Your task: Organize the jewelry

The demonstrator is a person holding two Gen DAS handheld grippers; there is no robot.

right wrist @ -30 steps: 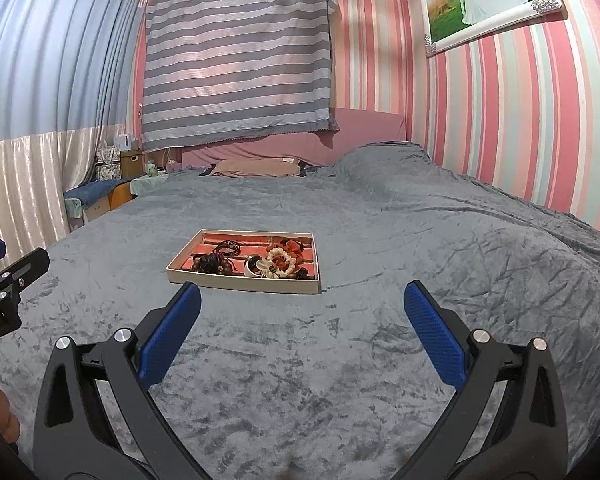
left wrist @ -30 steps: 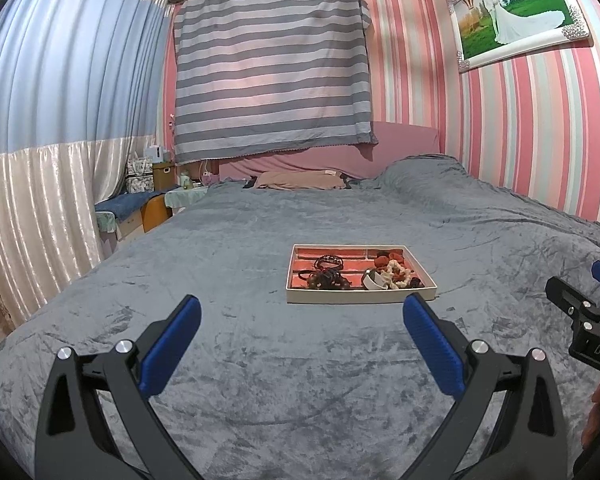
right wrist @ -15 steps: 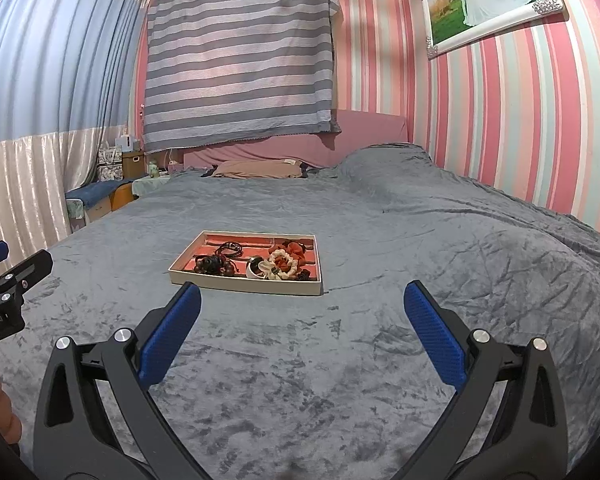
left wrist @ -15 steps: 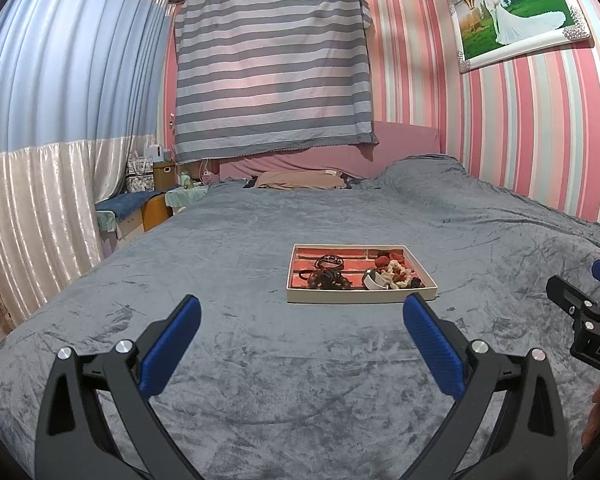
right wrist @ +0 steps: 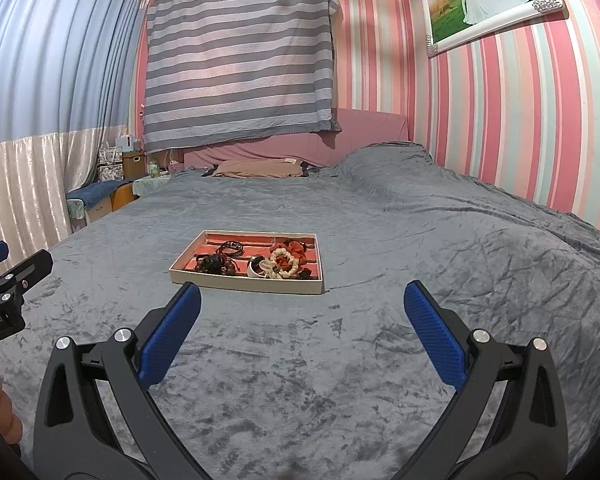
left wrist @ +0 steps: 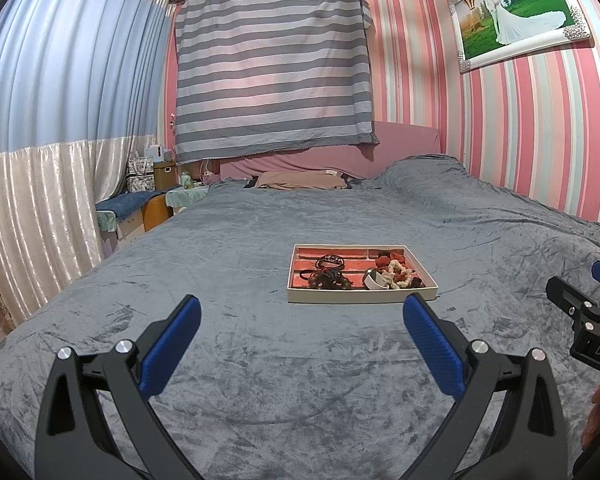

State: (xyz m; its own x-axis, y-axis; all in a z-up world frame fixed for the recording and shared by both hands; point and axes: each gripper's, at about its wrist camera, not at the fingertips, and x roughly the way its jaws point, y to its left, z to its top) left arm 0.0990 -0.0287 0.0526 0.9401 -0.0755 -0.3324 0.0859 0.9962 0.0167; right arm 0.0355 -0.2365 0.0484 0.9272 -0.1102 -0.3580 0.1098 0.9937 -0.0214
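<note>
A shallow cream tray (left wrist: 360, 299) (right wrist: 244, 283) with a red lining lies on the grey bedspread. It holds dark bead bracelets (left wrist: 327, 278) (right wrist: 214, 265), a black cord coil (left wrist: 330, 261), red and cream scrunchies (left wrist: 396, 267) (right wrist: 286, 258) and a white bangle (right wrist: 256, 270). My left gripper (left wrist: 300, 312) hovers open just short of the tray's near edge, nothing between its blue pads. My right gripper (right wrist: 302, 298) is open too, close to the tray's front side. Each gripper shows at the edge of the other's view.
The grey bedspread (left wrist: 260, 360) covers a wide bed with a pillow (left wrist: 300, 180) at the far end. Curtains (left wrist: 40, 160) and a cluttered side table (left wrist: 156, 196) stand to the left. A pink striped wall (right wrist: 520, 120) with a framed photo runs along the right.
The right gripper has crept forward, so the tray looks slightly nearer in its view. The left gripper has barely moved. Both stay open.
</note>
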